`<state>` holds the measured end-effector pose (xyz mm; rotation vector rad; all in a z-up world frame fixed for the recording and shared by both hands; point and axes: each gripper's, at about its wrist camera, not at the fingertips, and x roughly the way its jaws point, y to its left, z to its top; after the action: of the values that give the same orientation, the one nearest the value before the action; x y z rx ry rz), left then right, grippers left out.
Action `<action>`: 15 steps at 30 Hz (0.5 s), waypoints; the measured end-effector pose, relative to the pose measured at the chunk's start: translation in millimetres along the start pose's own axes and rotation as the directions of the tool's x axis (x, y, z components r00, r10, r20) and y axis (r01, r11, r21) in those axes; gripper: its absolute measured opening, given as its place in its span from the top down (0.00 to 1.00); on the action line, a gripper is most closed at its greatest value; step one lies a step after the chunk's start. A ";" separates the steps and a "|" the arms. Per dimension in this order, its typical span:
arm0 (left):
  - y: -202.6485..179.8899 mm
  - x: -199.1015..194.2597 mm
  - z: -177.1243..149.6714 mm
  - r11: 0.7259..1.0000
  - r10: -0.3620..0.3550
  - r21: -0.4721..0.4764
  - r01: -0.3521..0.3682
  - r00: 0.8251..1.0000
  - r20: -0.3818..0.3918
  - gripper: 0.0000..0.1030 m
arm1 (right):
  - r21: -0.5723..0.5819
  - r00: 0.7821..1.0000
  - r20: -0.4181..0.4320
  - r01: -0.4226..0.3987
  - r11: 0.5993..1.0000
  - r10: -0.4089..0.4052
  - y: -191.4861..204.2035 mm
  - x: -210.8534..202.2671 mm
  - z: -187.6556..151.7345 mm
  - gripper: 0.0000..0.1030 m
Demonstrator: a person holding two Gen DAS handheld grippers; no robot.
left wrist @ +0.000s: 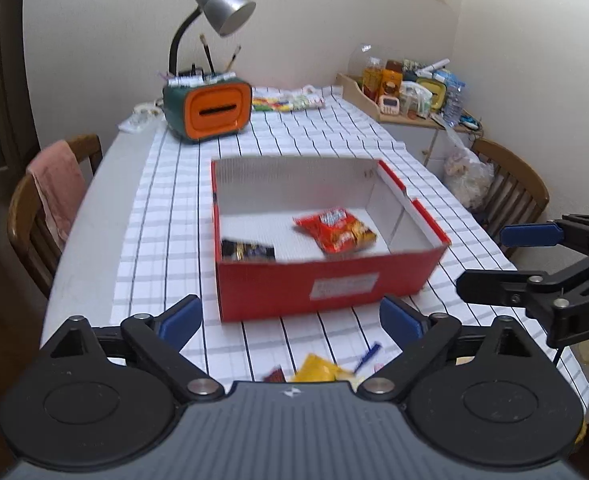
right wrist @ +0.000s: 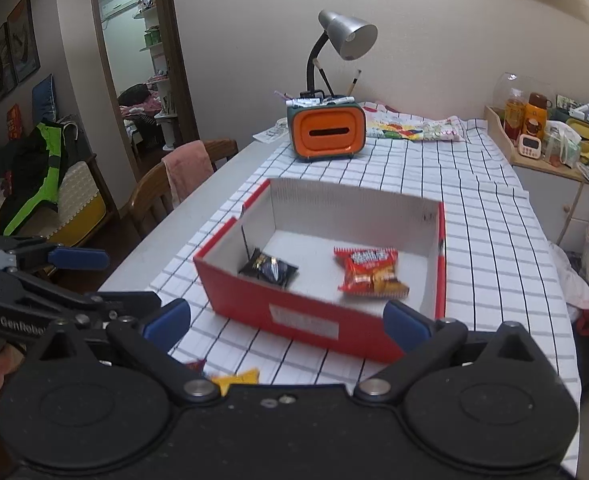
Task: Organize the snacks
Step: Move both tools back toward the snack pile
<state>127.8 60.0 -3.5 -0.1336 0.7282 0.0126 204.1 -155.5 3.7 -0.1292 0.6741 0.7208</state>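
- Left wrist view: your left gripper (left wrist: 290,322) points down at the table's near edge, jaws wide, nothing between them. Your right gripper (left wrist: 506,264) reaches in at the right, also wide and empty.
- The red box (left wrist: 326,284), mid-table on the checked cloth (left wrist: 334,132), holds a red snack packet (left wrist: 334,230) at right and a black snack packet (left wrist: 247,250) at near left.
- A yellow packet (left wrist: 320,368) near you is half hidden by the gripper body.
- Right wrist view: the same box (right wrist: 294,312), both packets blurred, labels unreadable.
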 end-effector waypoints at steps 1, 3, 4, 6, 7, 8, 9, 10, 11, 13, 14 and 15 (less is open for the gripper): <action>0.0 -0.2 -5.5 1.000 -0.005 0.001 0.005 1.000 -0.010 0.07 | -0.009 1.000 -0.007 0.010 1.000 -0.010 -0.2 -1.0 -5.4 0.00; -1.5 -1.2 -17.2 1.000 -0.006 0.016 0.007 1.000 -0.025 0.07 | -0.020 0.999 -0.018 0.031 0.999 -0.031 -0.9 -2.6 -17.9 0.00; -2.3 -1.6 -22.5 1.000 -0.007 0.022 0.007 1.000 -0.030 0.07 | -0.025 0.999 -0.029 0.038 0.999 -0.038 -1.2 -3.2 -24.9 0.00; -3.5 -2.0 -34.3 1.000 -0.007 0.025 0.008 0.999 -0.041 0.07 | -0.035 0.997 -0.046 0.052 0.998 -0.054 -1.4 -3.4 -39.0 0.00; -3.9 -1.4 -40.4 1.000 -0.011 0.027 0.012 0.999 -0.049 0.07 | -0.038 0.997 -0.056 0.057 0.998 -0.059 -1.7 -3.0 -46.4 0.00; -4.2 0.1 -45.4 0.999 -0.019 0.034 0.021 0.998 -0.063 0.07 | -0.045 0.996 -0.071 0.056 0.997 -0.059 -2.3 -1.9 -53.7 0.00; -4.9 1.9 -50.7 0.999 -0.022 0.041 0.026 0.997 -0.080 0.07 | -0.053 0.994 -0.088 0.060 0.997 -0.065 -2.2 -0.5 -60.4 0.00; -5.2 3.1 -56.8 0.999 -0.024 0.041 0.028 0.995 -0.096 0.07 | -0.058 0.992 -0.101 0.071 0.996 -0.077 -2.2 0.5 -67.5 0.00; -5.5 4.7 -61.6 0.999 -0.032 0.039 0.036 0.993 -0.113 0.07 | -0.064 0.989 -0.113 0.084 0.994 -0.091 -2.4 1.9 -73.6 0.00; -6.3 7.8 -70.7 0.998 -0.041 0.034 0.046 0.990 -0.138 0.07 | -0.070 0.985 -0.136 0.099 0.993 -0.107 -4.0 4.5 -86.0 0.00; -7.5 9.3 -75.2 0.999 -0.041 0.030 0.046 0.988 -0.149 0.07 | -0.067 0.983 -0.148 0.103 0.992 -0.112 -6.0 5.7 -91.6 0.00; -8.6 11.4 -79.1 0.998 -0.045 0.028 0.050 0.986 -0.160 0.07 | -0.058 0.981 -0.158 0.108 0.992 -0.116 -8.6 7.0 -96.3 0.00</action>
<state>84.5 41.0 -68.5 -0.1222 0.8848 -0.0558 162.9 -190.0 -77.0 -0.2710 0.7973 0.6228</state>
